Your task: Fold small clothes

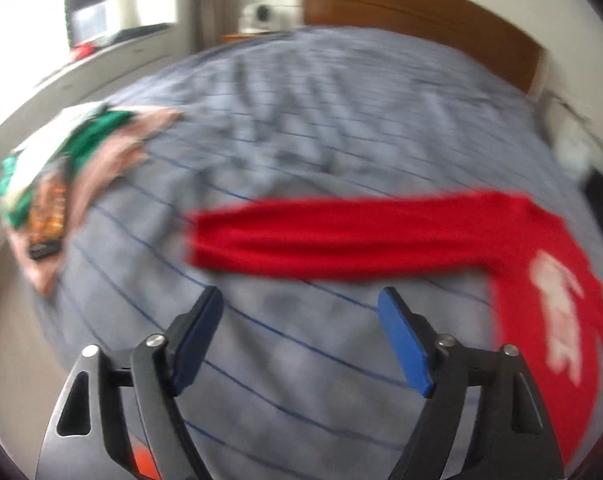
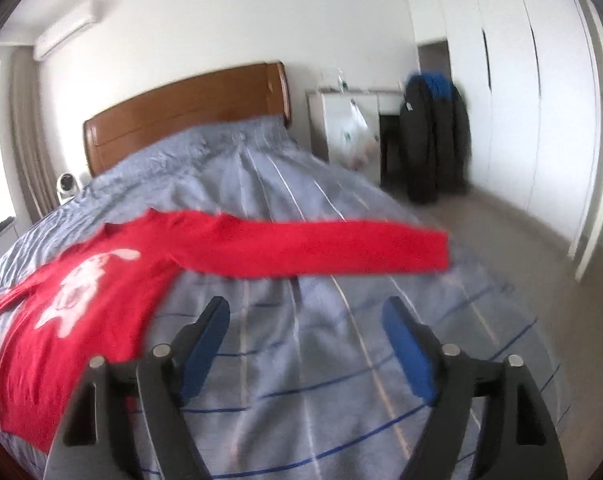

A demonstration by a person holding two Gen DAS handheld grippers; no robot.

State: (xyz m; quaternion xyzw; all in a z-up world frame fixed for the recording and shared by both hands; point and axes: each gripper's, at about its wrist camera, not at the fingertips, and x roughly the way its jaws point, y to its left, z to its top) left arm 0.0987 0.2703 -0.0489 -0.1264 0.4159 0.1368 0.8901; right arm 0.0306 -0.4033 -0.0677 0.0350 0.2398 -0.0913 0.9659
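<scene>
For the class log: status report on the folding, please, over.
Left gripper and right gripper open, both empty. Red shirt flat on bedspread, sleeves spread, unfolded. Clothes pile well aside; nothing in the way.

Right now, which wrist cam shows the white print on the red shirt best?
Right wrist view: the white print on the red shirt sits well inside the frame, its splayed shape fairly readable despite blur. In the left wrist view it is smeared at the right edge, squeezed by the fisheye.

Bare striped bedcover [image 1: 301,360] is lying open between a red shirt [image 1: 541,320] stretching its sleeve across the middle and a clothes pile [image 1: 73,168] crowding the far edge.
</scene>
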